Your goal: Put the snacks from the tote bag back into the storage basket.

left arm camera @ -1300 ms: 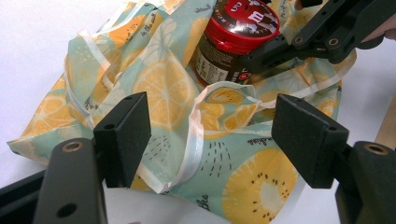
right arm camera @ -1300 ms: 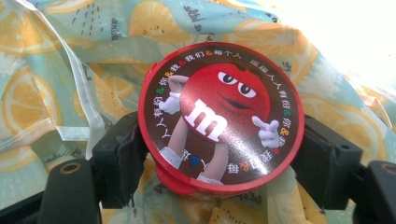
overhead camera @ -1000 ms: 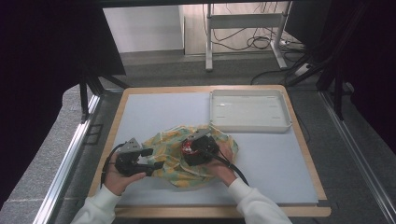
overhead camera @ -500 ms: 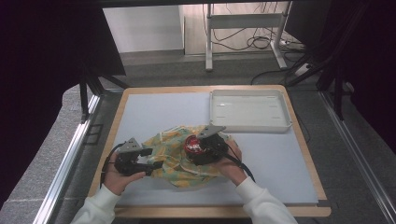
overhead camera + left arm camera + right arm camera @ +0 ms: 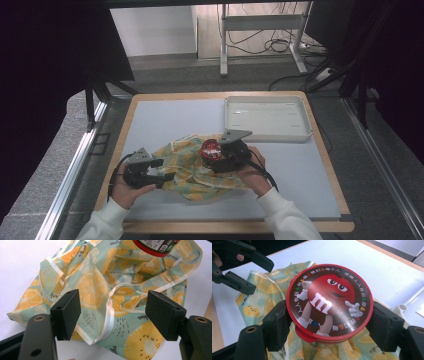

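Note:
A crumpled cloth bag printed with orange slices lies on the grey mat near the table's front. My right gripper hangs just above it, shut on a round red candy tub. In the right gripper view the pads press on both sides of the tub's lid, over the bag. My left gripper stays at the bag's left edge, open. In the left gripper view its jaws stand wide apart over the bag's white-trimmed folds, with the tub's underside at the top.
A shallow white tray stands at the back right of the mat. The wooden table rim runs along the front. My left gripper also appears at the top left of the right gripper view.
My right gripper has lifted the red tub up off the bag and slightly to the right. The left gripper has stayed put at the bag's left edge.

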{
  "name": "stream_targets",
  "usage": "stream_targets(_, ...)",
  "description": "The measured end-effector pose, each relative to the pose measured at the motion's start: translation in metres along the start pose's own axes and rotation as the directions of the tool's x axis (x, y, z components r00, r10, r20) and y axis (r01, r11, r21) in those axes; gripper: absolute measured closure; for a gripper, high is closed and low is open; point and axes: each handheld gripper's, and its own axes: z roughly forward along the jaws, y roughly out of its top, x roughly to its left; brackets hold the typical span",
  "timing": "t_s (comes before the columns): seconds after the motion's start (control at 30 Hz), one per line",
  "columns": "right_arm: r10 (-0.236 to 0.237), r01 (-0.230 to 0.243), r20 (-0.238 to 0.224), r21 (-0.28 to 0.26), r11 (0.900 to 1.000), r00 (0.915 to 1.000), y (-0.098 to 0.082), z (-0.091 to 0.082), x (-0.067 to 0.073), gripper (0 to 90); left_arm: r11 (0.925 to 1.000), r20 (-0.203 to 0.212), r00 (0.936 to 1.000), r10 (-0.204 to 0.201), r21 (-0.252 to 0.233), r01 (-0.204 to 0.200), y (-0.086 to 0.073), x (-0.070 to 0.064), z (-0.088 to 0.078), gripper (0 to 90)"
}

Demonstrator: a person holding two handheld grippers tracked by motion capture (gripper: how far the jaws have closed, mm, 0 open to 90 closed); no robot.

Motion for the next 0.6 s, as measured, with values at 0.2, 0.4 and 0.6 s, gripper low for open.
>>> stream_targets(0.2, 0.003, -0.003, -0.001, -0.015, 1.0, 1.0, 0.002, -0.005, -0.003, 25.6, 1.0, -0.001, 1.0, -0.002, 0.002, 0.002, 0.0, 0.0, 0.0, 28.9)
stream_targets(0.4, 0.007, -0.007, 0.004, -0.03, 1.0, 1.0, 0.004, -0.011, -0.008, 25.6, 1.0, -0.002, 1.0, -0.003, -0.002, 0.003, 0.0, 0.0, 0.0, 28.9)
stream_targets(0.6, 0.018, -0.017, 0.019, -0.054, 0.998, 0.9996, 0.007, -0.017, -0.012, 25.6, 1.0, -0.002, 1.0, 0.002, 0.001, -0.002, 0.001, -0.002, 0.001, 28.9)
